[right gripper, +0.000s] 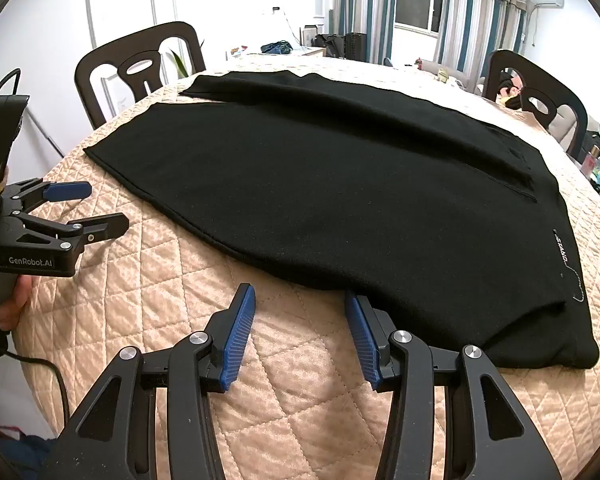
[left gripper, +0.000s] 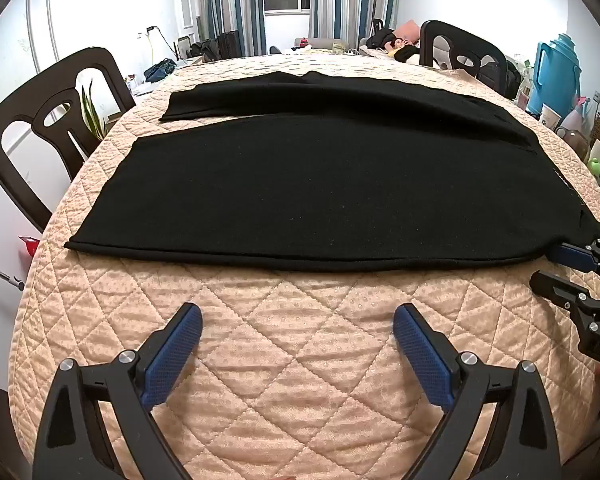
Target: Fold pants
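Black pants (left gripper: 320,184) lie spread flat on the table's quilted peach cover (left gripper: 300,360), waist to the right, both legs running left. My left gripper (left gripper: 298,316) stands wide open over bare quilt, short of the near leg's edge and holding nothing. Off to the right is my right gripper (left gripper: 546,265), at the waist corner. In the right wrist view the pants (right gripper: 340,184) fill the middle, with white lettering (right gripper: 560,246) near the waist. There my right gripper (right gripper: 299,298) is open and empty, its right fingertip at the fabric's near edge. The left gripper (right gripper: 104,206) shows at the left, open.
Dark chairs stand at the table's left (left gripper: 56,120) and far right (left gripper: 464,52). A blue thermos jug (left gripper: 556,72), cups and small items crowd the right side. A hand (right gripper: 14,300) holds the left gripper's handle, with a cable trailing below. The cover's rounded edge drops off at the left.
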